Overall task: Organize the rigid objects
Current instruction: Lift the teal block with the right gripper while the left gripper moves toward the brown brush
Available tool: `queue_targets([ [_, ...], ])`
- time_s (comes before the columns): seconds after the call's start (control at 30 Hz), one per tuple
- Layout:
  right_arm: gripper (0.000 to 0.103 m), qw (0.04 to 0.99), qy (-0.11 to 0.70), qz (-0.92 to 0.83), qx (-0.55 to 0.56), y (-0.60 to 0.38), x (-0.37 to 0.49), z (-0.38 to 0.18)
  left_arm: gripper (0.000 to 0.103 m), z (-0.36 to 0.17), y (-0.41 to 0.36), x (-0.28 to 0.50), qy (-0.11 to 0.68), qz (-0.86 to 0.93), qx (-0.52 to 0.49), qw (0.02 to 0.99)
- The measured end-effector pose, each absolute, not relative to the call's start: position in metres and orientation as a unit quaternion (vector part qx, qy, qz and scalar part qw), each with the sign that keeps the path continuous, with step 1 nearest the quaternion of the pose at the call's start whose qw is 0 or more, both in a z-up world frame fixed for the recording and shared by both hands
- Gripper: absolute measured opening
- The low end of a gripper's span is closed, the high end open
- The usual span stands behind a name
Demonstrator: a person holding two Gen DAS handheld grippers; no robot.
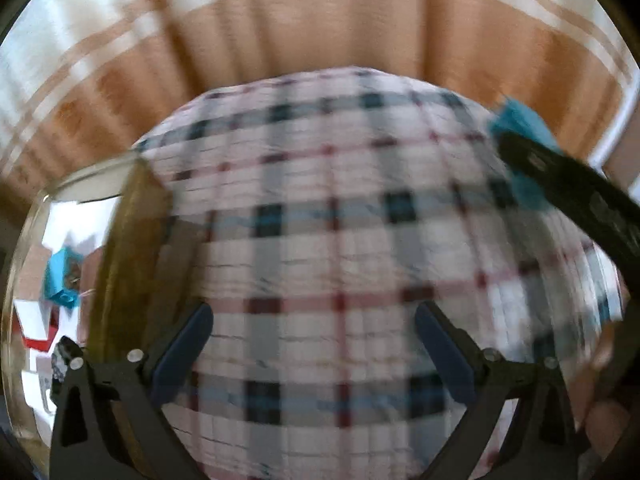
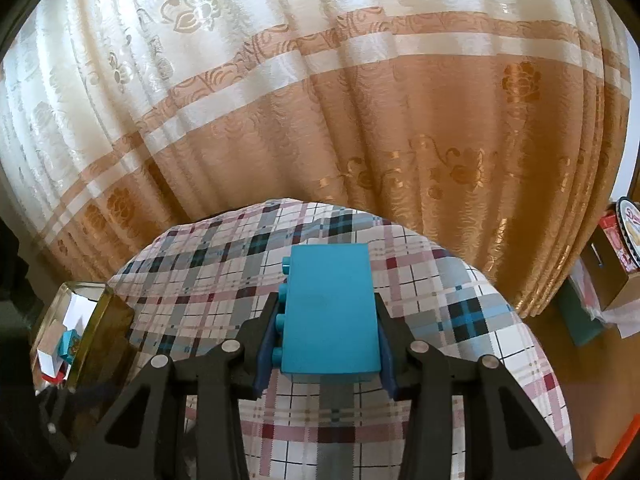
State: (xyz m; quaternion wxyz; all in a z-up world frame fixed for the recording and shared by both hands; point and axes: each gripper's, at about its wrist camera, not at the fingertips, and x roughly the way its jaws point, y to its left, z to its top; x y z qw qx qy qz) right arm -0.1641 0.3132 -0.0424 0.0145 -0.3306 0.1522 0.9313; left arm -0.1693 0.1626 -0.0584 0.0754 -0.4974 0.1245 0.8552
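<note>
The right gripper point(image 2: 326, 316) is clamped on a turquoise plastic building brick point(image 2: 330, 312), studs facing its left finger, lifted clear above the plaid cloth-covered table point(image 2: 460, 300), likely for carrying. Low to its left stands a clear glass box with a gold-toned rim point(image 2: 100, 308), probably the destination; smaller blocks inside are hard to identify. The left gripper point(image 1: 312, 344) hangs with jaws wide apart and nothing between them. Its view is blurred; the brick shows only partly at its far right.
</note>
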Motion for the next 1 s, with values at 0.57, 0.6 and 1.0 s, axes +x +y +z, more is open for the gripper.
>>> queue_targets([
  [0.57,0.045,0.014,0.145,0.930,-0.338,0.311,-0.166,-0.044,0.102,-0.054,0.141,-0.183,0.164,0.875,-0.454,-0.035],
  [0.6,0.045,0.014,0.144,0.930,-0.338,0.311,-0.166,-0.044,0.102,-0.056,0.137,-0.186,0.157,0.872,-0.462,-0.038],
  [1.0,0.045,0.017,0.149,0.929,-0.338,0.313,-0.168,-0.045,0.103,-0.058,0.133,-0.195,0.089,0.862,-0.496,-0.041],
])
